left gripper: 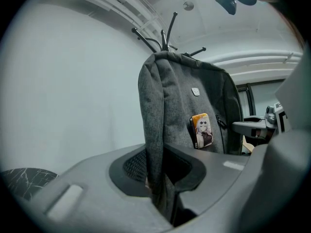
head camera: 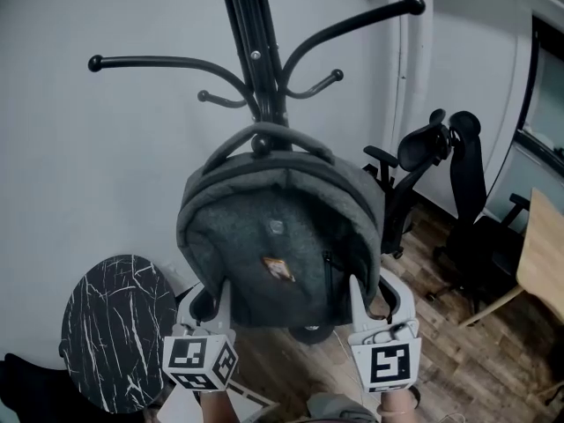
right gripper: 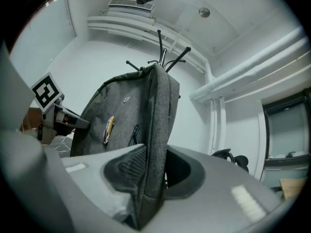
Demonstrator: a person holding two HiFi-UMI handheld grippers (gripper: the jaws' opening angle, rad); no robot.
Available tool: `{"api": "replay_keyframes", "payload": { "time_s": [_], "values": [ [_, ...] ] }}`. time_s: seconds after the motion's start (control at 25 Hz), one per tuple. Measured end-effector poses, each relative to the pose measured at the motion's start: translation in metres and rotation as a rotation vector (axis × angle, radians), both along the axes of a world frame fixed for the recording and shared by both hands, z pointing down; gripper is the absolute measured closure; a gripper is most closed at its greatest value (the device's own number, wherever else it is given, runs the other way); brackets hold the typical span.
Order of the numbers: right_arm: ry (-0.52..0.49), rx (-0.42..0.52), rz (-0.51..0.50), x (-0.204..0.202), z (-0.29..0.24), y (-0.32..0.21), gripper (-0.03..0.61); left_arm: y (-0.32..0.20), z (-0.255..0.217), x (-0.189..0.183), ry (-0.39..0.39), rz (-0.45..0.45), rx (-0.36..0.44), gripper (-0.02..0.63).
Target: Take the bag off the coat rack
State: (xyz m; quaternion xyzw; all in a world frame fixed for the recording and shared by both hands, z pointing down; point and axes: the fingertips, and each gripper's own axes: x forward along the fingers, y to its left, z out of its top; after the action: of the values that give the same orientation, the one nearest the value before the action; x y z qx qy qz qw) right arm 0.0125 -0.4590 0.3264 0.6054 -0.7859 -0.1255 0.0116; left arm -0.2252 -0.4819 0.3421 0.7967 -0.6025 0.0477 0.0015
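A grey backpack [head camera: 278,245] hangs by its top handle [head camera: 264,135] on a lower hook of the black coat rack [head camera: 256,51]. It has a small orange badge [head camera: 278,269] on its front. My left gripper [head camera: 210,302] is shut on the bag's lower left side edge. In the left gripper view the grey fabric [left gripper: 155,130] runs pinched between that gripper's [left gripper: 158,178] jaws. My right gripper [head camera: 381,298] is shut on the lower right side edge. The right gripper view shows the bag's edge [right gripper: 155,130] pressed between this gripper's [right gripper: 148,178] jaws.
A round black marble-top table [head camera: 119,329] stands at the lower left. Black office chairs [head camera: 423,174] and a light wooden table [head camera: 542,254] stand to the right on the wood floor. A white wall is close behind the rack, whose upper arms [head camera: 167,62] spread above the bag.
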Motion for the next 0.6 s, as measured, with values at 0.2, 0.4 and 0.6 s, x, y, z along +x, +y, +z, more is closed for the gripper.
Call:
{"api": "replay_keyframes", "payload": {
  "time_s": [0.2, 0.4, 0.6],
  "values": [
    [-0.001, 0.008, 0.003, 0.001, -0.006, 0.016, 0.482, 0.018, -0.008, 0.001, -0.001, 0.004, 0.019, 0.546],
    [0.002, 0.027, -0.002, 0.001, -0.013, 0.034, 0.482, 0.038, -0.014, 0.001, 0.007, -0.001, 0.036, 0.546],
    [0.0, 0.029, -0.007, 0.001, -0.015, 0.056, 0.483, 0.061, -0.017, 0.0, 0.01, -0.003, 0.044, 0.546]
  ]
}}
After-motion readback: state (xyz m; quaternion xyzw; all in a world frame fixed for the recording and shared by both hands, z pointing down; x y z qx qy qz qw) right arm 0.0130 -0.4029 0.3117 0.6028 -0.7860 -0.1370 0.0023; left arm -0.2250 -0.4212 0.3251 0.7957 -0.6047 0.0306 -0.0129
